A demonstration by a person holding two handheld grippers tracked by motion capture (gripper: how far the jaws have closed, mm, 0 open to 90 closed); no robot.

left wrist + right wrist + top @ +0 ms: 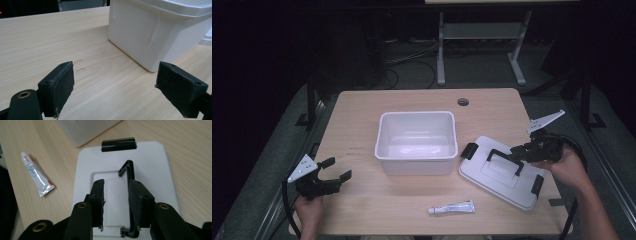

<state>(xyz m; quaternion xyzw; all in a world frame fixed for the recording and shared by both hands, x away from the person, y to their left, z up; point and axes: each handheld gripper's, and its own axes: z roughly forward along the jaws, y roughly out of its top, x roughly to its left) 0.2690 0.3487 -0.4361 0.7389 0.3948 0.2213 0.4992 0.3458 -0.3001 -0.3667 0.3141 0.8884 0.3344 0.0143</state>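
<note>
Lid (pixel 504 172) is hovered over by right gripper (pixel 518 151), lower right of the high view.
Its jaws are parted beside the handle (pixel 128 173), gripping nothing; left gripper (pixel 333 173) is spread wide, lower left.

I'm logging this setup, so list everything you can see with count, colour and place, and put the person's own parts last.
table: one, light wood, under everything, with a round hole near its far edge.
bin: one, white, open, at the table's middle.
lid: one, white with a black handle and black end latches, flat on the table right of the bin.
tube: one, white with red marks, near the front edge, before the bin and lid.
desk frame: one, pale grey, on the floor beyond the table.
left gripper: one, black, jaws open, over the table's front left corner.
right gripper: one, black, over the lid, jaws part open on either side of the handle.
hands: two, one on each gripper.
</note>
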